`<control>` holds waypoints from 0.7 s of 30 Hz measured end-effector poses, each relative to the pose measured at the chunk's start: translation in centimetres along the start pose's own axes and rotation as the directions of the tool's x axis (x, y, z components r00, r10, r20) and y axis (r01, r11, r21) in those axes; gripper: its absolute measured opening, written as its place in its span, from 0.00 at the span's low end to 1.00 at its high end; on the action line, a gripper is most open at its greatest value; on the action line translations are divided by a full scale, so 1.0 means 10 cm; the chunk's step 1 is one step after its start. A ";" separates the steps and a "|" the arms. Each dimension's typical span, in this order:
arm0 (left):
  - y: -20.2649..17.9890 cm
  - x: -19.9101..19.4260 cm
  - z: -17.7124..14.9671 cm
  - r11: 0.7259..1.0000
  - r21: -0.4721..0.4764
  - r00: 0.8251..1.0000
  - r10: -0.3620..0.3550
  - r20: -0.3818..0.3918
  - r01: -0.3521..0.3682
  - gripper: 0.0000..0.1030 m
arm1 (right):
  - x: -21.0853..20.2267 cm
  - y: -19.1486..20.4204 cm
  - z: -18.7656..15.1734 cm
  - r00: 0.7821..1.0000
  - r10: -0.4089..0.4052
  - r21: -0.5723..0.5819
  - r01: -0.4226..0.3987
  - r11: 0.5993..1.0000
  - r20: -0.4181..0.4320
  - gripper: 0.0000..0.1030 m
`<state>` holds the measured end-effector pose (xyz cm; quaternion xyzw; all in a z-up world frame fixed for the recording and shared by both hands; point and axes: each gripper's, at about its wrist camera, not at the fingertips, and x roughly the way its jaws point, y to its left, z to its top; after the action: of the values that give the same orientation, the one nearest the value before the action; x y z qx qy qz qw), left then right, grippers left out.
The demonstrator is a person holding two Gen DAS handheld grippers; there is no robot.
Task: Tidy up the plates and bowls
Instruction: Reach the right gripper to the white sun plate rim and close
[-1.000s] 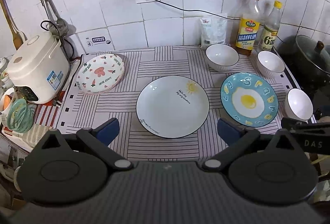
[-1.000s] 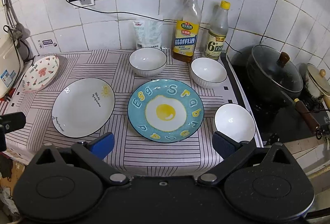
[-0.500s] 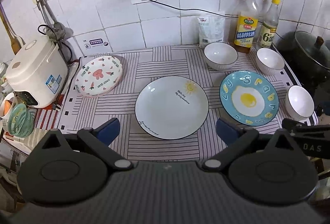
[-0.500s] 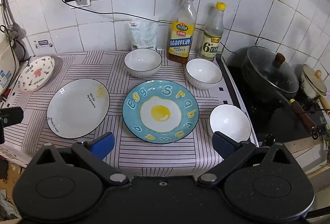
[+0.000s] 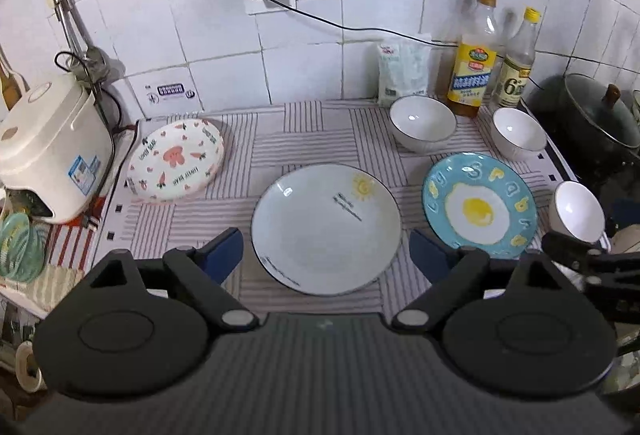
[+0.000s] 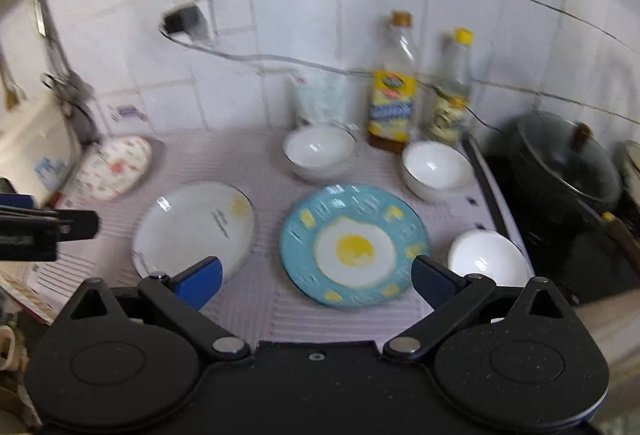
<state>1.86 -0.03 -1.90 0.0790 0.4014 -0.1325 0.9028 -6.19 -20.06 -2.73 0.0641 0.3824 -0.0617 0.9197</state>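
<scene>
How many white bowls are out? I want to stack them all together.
3. One bowl sits at the back by the bottles, a second bowl right of it near the stove, and a third bowl right of the egg plate. None looks hidden.

Count: 3 plates — white sun plate, blue egg plate, pink bear plate. 3 white bowls. 2 bottles, 1 white bag, 1 rice cooker, 1 lidded pot (on the stove side).
</scene>
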 end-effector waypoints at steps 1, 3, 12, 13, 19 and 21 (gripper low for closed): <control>0.05 0.03 0.02 1.000 -0.003 1.000 0.009 0.005 -0.009 0.88 | 0.02 0.00 0.01 0.999 0.024 -0.009 -0.024 1.000 0.028 0.99; 0.15 0.14 0.04 1.000 -0.015 1.000 0.013 0.002 -0.013 0.88 | 0.05 0.00 0.00 0.991 0.087 -0.036 -0.084 0.996 0.098 0.99; 0.54 1.06 -0.14 0.995 -0.081 0.986 0.043 -0.164 -0.057 0.88 | 0.92 0.03 -0.03 0.948 0.314 0.011 -0.315 0.949 0.048 0.90; 0.57 1.16 -0.18 0.995 -0.090 0.983 0.027 -0.182 -0.044 0.86 | 1.04 0.04 -0.05 0.937 0.349 0.019 -0.349 0.937 0.026 0.87; 0.70 1.56 -0.37 0.990 -0.135 0.976 0.002 -0.217 -0.032 0.77 | 1.60 0.19 -0.28 0.899 0.437 0.070 -0.433 0.899 -0.045 0.79; 0.75 1.67 -0.39 0.987 -0.160 0.978 -0.012 -0.207 -0.022 0.71 | 1.78 0.24 -0.38 0.889 0.450 0.099 -0.442 0.891 -0.081 0.68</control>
<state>12.10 5.11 -16.72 0.0202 0.5026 -0.0883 0.8598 4.05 -18.23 -17.90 0.1892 0.4009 0.1397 0.8854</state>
